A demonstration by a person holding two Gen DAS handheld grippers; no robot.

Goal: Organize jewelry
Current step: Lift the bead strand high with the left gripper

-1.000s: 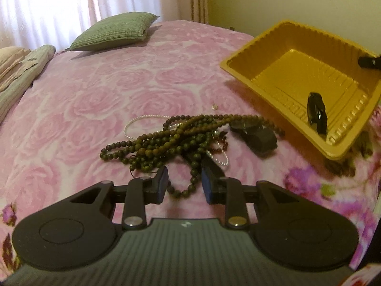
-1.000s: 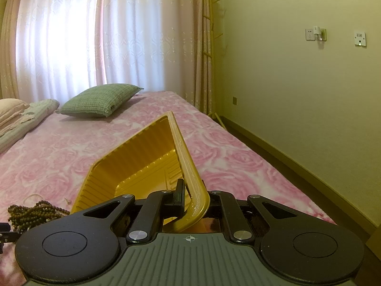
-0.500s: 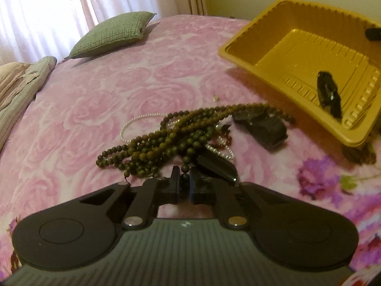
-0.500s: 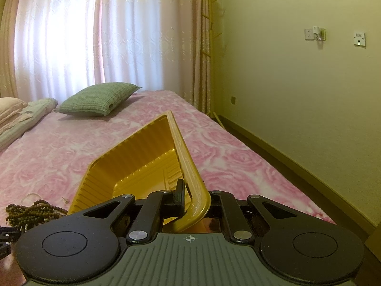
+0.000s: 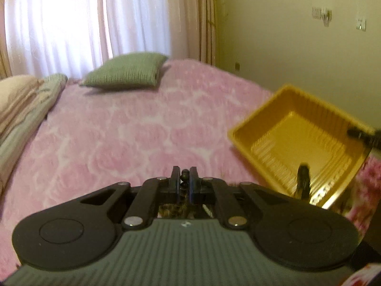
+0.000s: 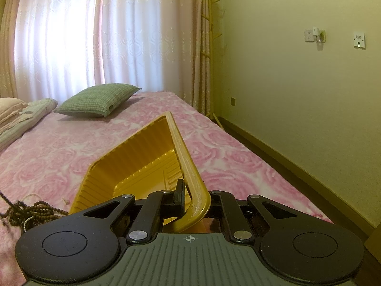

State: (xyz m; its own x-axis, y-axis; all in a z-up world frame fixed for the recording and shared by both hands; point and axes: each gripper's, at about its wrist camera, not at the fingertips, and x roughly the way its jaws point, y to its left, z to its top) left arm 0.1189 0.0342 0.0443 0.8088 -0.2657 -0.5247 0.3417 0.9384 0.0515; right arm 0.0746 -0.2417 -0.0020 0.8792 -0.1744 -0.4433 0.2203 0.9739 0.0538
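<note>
Two dark round beads [image 5: 184, 174] sit pinched between my left gripper's [image 5: 184, 178] narrow jaws, the strand's remainder hanging hidden below. I'd carry it slowly so the loose loops don't snag, then release above the tray [image 5: 266, 121]. My right gripper [image 6: 196, 196] clamps that glossy ribbed yellow plastic rim, tilting it above the soft pink bedspread [image 6: 47, 147]; more beads [image 6: 38, 212] lie there.

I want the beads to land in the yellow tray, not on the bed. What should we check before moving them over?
1. Left gripper shut on the bead necklace: ok.
2. Right gripper clamped on the yellow tray rim: ok.
3. Tray tilted with its opening toward the beads: ok.
4. Room in the tray beside the dark item: ok.
5. Whole necklace lifted off the bed: cannot tell; strands hang hidden below the gripper.
</note>
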